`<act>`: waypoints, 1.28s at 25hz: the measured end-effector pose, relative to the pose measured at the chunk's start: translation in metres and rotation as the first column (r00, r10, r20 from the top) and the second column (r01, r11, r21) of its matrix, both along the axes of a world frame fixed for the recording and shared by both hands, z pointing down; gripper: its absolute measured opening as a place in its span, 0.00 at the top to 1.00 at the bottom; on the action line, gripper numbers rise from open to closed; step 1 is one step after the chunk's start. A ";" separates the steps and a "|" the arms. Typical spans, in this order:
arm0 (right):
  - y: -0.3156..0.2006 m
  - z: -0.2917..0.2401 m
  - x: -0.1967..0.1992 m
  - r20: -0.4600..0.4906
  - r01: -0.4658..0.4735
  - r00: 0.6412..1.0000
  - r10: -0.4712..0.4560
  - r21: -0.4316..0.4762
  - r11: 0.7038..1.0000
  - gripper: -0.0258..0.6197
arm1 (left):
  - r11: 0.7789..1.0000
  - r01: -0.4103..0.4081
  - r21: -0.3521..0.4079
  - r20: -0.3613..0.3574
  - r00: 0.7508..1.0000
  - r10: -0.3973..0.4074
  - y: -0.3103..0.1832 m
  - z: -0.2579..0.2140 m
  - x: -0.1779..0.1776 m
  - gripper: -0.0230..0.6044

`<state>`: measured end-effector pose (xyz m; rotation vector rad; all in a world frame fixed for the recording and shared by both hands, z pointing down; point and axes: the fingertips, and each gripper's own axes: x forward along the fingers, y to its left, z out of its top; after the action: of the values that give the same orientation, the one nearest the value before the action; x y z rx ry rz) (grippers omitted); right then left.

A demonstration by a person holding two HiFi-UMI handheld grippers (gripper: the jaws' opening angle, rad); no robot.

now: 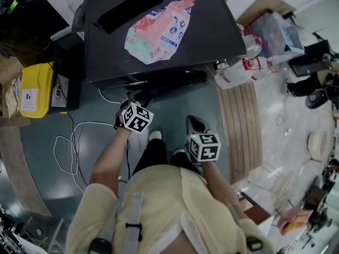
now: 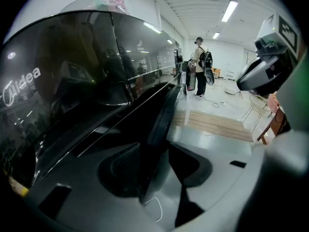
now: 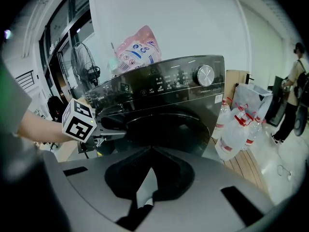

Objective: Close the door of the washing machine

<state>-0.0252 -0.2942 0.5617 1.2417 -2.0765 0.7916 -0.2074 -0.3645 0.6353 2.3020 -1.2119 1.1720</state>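
Note:
The dark front-loading washing machine [image 1: 217, 30] stands in front of me. Its round door [image 1: 177, 78] [image 3: 169, 129] lies nearly flat to the front, with its left edge [image 2: 161, 115] a little off the machine. My left gripper [image 1: 139, 96] [image 2: 157, 163] is at that left edge and open. The door's rim runs between its jaws close to the left pad [image 2: 123, 166], and a gap shows on the other side. My right gripper [image 1: 196, 123] [image 3: 150, 150] hangs lower, back from the door, shut on nothing.
A pink refill bag [image 1: 159, 30] and a black pouch [image 1: 130, 9] lie on the machine's top. Water bottles [image 1: 238, 70] stand to its right beside a wooden platform [image 1: 241, 126]. A yellow box [image 1: 36, 89] sits at the left. White cable [image 1: 69, 147] loops on the floor.

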 end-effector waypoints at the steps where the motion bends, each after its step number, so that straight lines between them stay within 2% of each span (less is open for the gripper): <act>1: 0.001 0.000 0.000 -0.002 -0.001 1.000 0.001 -0.001 1.000 0.95 | 1.000 0.001 0.003 0.001 1.000 -0.001 -0.001 0.000 0.000 0.69; 8: 0.004 -0.003 0.002 -0.008 0.001 1.000 -0.001 0.005 1.000 0.95 | 0.999 0.036 0.020 0.010 0.999 -0.036 -0.004 0.000 -0.003 0.68; 11: 0.008 -0.005 0.004 -0.009 -0.003 1.000 0.003 0.008 1.000 0.95 | 0.997 0.076 0.033 0.017 0.997 -0.076 -0.005 -0.001 -0.006 0.68; 15: 0.016 -0.004 0.012 -0.015 -0.014 1.000 0.014 0.006 1.000 0.95 | 0.989 0.144 0.037 0.004 0.989 -0.145 -0.006 -0.001 -0.010 0.67; 27: 0.030 -0.010 0.037 -0.001 -0.050 0.999 0.050 0.031 0.998 0.95 | 0.963 0.270 0.006 -0.031 0.962 -0.270 -0.001 -0.002 -0.015 0.67; 32: 0.035 -0.013 0.048 0.014 -0.061 0.998 0.060 0.044 0.997 0.95 | 0.955 0.296 0.015 -0.043 0.954 -0.295 0.010 -0.011 -0.013 0.67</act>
<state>0.0228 -0.2591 0.5483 1.3328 -2.0857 0.7859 -0.2199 -0.3550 0.6243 2.0548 -1.4970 1.0039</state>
